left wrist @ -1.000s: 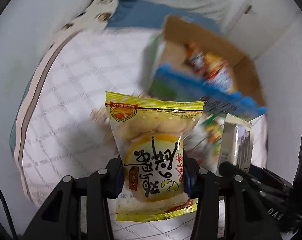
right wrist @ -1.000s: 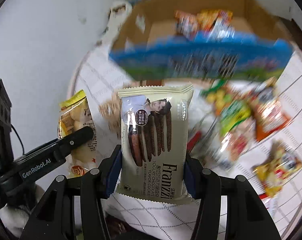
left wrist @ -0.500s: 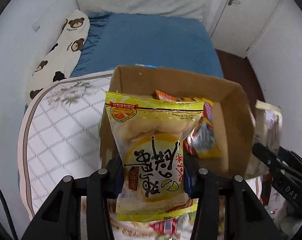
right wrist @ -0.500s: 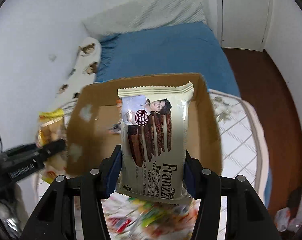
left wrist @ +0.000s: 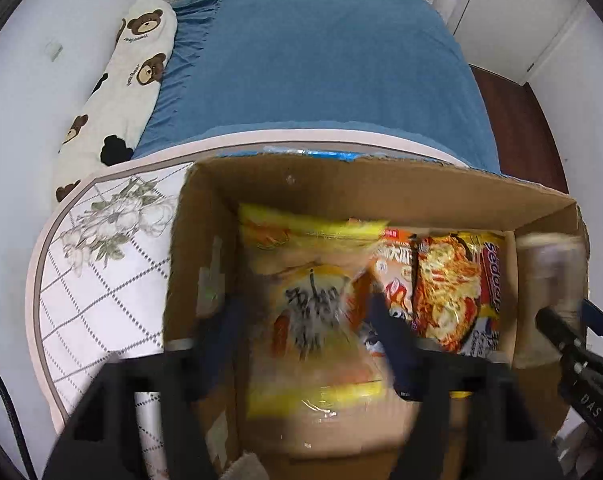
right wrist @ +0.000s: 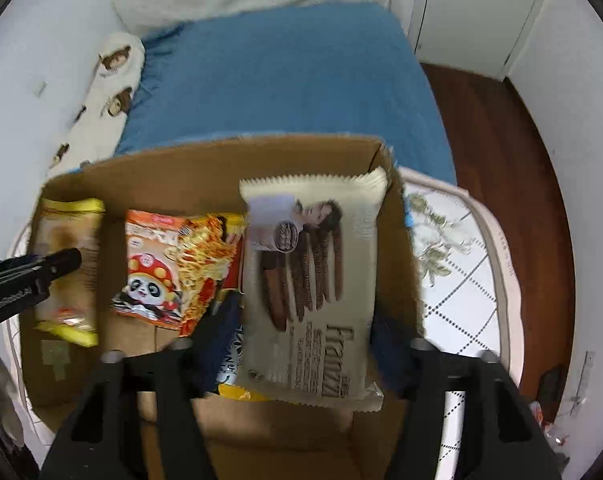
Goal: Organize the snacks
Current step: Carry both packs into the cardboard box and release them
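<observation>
Cardboard box [left wrist: 381,184] open at the top, on a white quilted mat [left wrist: 101,280] with a grid of dotted lines and a flower print. Under the mat, a bed with a blue sheet [left wrist: 321,60]; along the white wall [left wrist: 17,128], a long pillow with bears [left wrist: 133,60]. To the right of the bed, dark wood floor [right wrist: 501,160] and a white door [right wrist: 473,8]. Left gripper [left wrist: 307,316] above the left part of the box, fingers blurred on either side of a yellow cake packet [left wrist: 309,276]; cannot tell whether pressing it or apart from it. Right gripper [right wrist: 305,316] at the right end of the box, narrowly open, pads against both long edges of an upright beige biscuit packet [right wrist: 313,280]. Between the two, inside the box, a panda packet [right wrist: 149,272] and an orange noodle packet [left wrist: 453,288], touching each other.
</observation>
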{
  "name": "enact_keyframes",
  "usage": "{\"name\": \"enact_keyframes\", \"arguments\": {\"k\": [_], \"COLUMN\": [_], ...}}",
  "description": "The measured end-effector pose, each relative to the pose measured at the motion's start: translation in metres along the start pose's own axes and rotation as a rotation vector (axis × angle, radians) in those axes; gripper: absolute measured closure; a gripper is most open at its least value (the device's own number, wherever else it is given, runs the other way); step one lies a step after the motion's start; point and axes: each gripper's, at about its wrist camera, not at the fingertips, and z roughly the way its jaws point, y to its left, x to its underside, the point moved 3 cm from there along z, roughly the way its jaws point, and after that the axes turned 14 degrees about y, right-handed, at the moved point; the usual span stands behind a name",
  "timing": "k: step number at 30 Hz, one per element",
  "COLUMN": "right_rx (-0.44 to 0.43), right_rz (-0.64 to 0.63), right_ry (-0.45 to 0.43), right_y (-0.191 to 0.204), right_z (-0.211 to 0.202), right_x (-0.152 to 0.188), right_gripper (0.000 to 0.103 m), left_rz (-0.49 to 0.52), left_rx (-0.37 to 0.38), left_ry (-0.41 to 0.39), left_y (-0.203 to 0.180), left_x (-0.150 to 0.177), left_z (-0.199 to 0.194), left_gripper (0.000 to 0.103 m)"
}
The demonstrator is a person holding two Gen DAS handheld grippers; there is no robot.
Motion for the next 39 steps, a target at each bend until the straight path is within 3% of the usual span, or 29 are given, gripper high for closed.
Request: {"name": "enact_keyframes", "arguments": {"k": [1, 2, 10, 21, 28, 39], "right_rx": [-0.002, -0.002, -0.037, -0.058, -0.025, 0.011], "right_rz": [0.003, -0.001, 0.005, 0.032, 0.019, -0.033], "right_ry": [0.004, 0.01, 0.027, 0.009, -0.072, -0.26], "right_y": [0.0, 0.0, 0.002, 0.003, 0.008, 0.022], "right_z": [0.005, 0.01, 0.022, 0.024, 0.0, -0.073], "right_x": [-0.004, -0.006, -0.008, 0.032, 0.062, 0.125], "right_gripper": [0.012, 0.011, 0.008, 0.008, 0.005, 0.005], "left_rz": [0.002, 0.002, 0.015, 0.034, 0.028, 0.045], "left_rx": [-0.004, 0.0, 0.036, 0.071, 0.07, 0.085], "left_ry": [-0.002, -0.008, -0.036, -0.139, -0.217, -0.352], "left_y": [0.0, 0.0, -0.004, -0.011, -0.009, -0.007], "left_x": [-0.002, -0.002, 0.008, 0.057, 0.095, 0.172], "left_z": [0.001, 0.001, -0.004, -0.027, -0.051, -0.102], "left_gripper": [0.01, 0.01, 0.01, 0.01, 0.01, 0.01]}}
